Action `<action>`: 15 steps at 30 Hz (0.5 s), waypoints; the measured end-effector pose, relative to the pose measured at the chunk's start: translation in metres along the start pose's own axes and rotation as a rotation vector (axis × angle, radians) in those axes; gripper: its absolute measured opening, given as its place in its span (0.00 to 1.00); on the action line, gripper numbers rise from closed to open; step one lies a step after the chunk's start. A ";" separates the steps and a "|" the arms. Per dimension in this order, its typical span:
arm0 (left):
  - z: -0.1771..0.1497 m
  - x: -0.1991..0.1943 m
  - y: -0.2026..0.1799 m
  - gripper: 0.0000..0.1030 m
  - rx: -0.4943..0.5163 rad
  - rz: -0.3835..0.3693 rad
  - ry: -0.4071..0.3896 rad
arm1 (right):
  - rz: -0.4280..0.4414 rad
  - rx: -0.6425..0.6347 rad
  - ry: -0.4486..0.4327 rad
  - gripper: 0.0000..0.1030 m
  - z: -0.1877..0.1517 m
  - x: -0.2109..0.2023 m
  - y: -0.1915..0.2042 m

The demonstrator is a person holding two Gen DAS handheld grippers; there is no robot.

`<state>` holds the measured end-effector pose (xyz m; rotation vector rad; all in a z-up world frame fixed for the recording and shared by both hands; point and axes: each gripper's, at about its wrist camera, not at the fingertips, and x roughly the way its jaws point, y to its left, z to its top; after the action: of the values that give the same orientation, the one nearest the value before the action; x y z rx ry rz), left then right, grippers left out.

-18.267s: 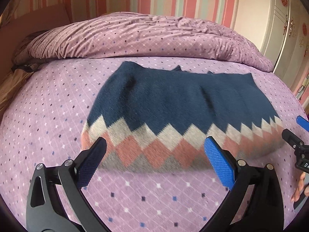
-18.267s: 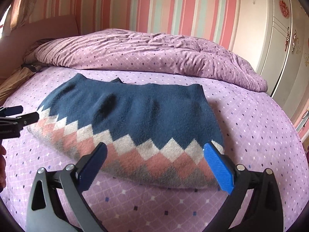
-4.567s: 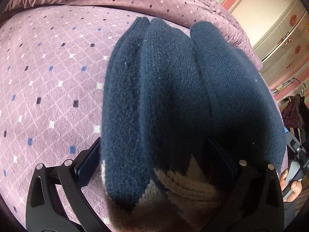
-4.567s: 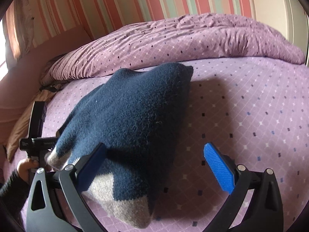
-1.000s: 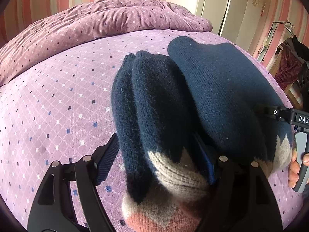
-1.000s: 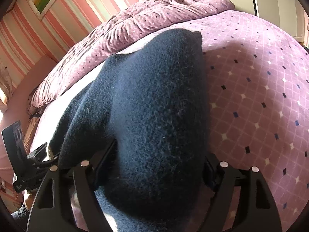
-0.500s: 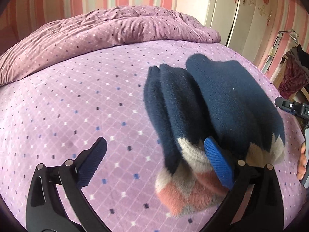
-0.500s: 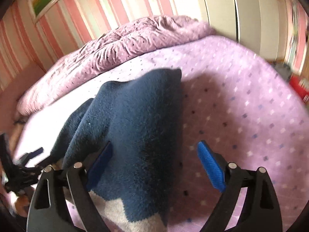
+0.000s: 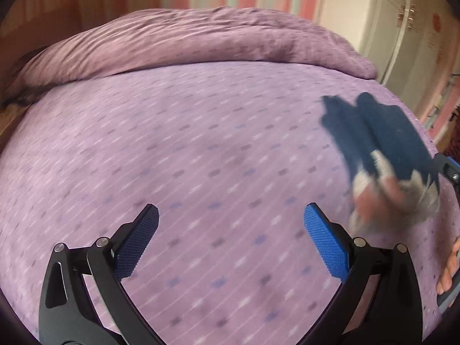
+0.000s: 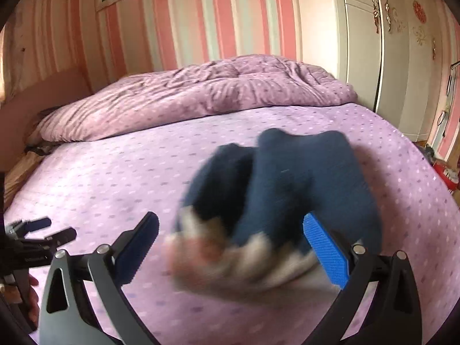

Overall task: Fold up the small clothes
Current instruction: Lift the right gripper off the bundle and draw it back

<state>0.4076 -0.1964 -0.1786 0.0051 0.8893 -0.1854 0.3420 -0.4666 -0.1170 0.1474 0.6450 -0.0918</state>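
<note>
The folded sweater [image 9: 388, 143], navy with a cream, pink and grey zigzag hem, lies bunched on the purple bedspread [image 9: 201, 143] at the right of the left wrist view. My left gripper [image 9: 230, 215] hangs open over bare bedspread, well left of the sweater, nothing between its fingers. In the right wrist view the blurred sweater [image 10: 287, 178] lies just ahead of my right gripper [image 10: 230, 221]. That gripper's jaws are opening; the hem end shows between them, but the pads do not press on it. The left gripper [image 10: 54, 228] shows at far left.
A rumpled purple duvet [image 10: 201, 95] is piled along the bed's far side. A white wardrobe [image 10: 388, 43] stands at the right, striped wall behind it. A brown headboard [image 10: 43, 95] bounds the left. A person's hand [image 9: 448, 270] shows at the right edge.
Both grippers let go of the sweater and opened wide. The left one drew off to the left over bare bedspread; the right one pulled back and rose, leaving the sweater lying on the bed.
</note>
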 end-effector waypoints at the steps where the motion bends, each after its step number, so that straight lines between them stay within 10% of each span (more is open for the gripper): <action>1: -0.007 -0.008 0.011 0.97 -0.017 0.005 0.005 | 0.011 0.011 0.000 0.98 -0.004 -0.007 0.011; 15: -0.106 -0.179 0.099 0.97 -0.042 0.099 -0.045 | 0.001 -0.088 -0.007 0.98 -0.075 -0.161 0.128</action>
<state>0.2318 -0.0624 -0.1145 0.0056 0.8462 -0.0743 0.1867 -0.3214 -0.0649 0.0625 0.6410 -0.0631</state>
